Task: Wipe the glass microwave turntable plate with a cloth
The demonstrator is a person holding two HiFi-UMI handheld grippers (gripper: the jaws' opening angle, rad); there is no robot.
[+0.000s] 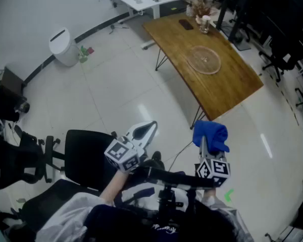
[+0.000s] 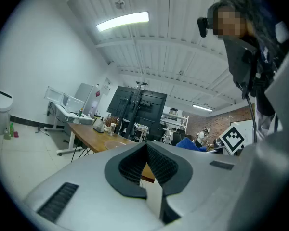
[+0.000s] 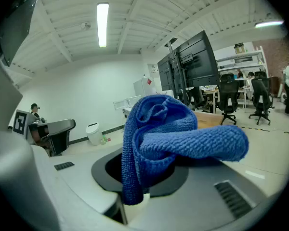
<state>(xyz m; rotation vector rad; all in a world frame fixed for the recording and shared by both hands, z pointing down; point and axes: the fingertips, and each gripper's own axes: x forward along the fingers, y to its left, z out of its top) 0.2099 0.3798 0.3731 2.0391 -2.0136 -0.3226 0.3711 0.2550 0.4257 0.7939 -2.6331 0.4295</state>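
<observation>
Head view: operator stands on the tiled floor (image 1: 116, 84), well apart from the wooden worktop (image 1: 232, 84).

- Glass turntable plate (image 1: 204, 60): lies flat near the middle of the worktop, with nothing on it and neither gripper near it.
- Far end of the worktop: dark phone (image 1: 186, 24) and a small cup (image 1: 205, 23), both clear of the plate.
- Left gripper (image 1: 150, 125): held low over the floor. Fingers (image 2: 159, 162) are drawn together at the tips with nothing between them. A sliver of the worktop shows through the gap behind the tips.
- Right gripper (image 1: 204, 146): fingers clamped on a blue cloth (image 3: 173, 134). The cloth is bunched above the fingers, with one fold hanging over to the side. It is in the air, short of the worktop's near corner.
- White bin (image 1: 64, 47) by the wall; black office chair (image 1: 86, 158) beside the operator's left.
</observation>
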